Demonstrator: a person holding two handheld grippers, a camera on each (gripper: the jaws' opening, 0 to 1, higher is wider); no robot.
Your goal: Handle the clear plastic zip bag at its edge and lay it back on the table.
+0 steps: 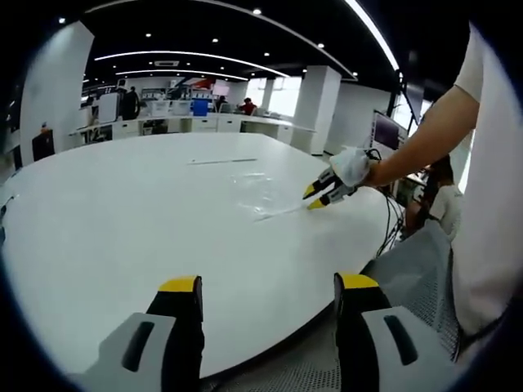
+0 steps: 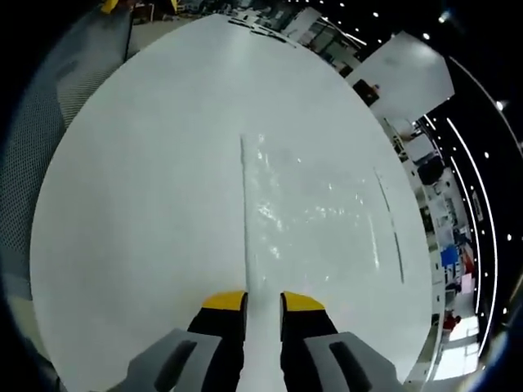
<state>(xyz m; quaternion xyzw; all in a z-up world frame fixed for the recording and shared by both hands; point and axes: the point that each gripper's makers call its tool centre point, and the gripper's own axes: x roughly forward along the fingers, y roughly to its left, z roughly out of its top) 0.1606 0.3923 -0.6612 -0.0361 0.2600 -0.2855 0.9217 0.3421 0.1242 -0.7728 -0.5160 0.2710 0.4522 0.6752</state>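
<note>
Clear zip bag (image 2: 315, 216) lies flat on the white counter (image 2: 139, 204), centre-right of the right gripper view, long edge running straight up-frame from the right claw (image 2: 263, 304). That claw's jaws sit narrowly apart, straddling the near end of the bag's left edge strip; whether they pinch it or just bracket it, can't tell. In the left gripper view the right claw (image 1: 320, 194) is at centre-right, tips at the bag's (image 1: 260, 189) near corner, bag extending away to its left. Left claw (image 1: 268, 287) is wide open, holding nothing, low in frame and well apart from the bag. The right claw is far nearer, so the edge handling looks like its job.
</note>
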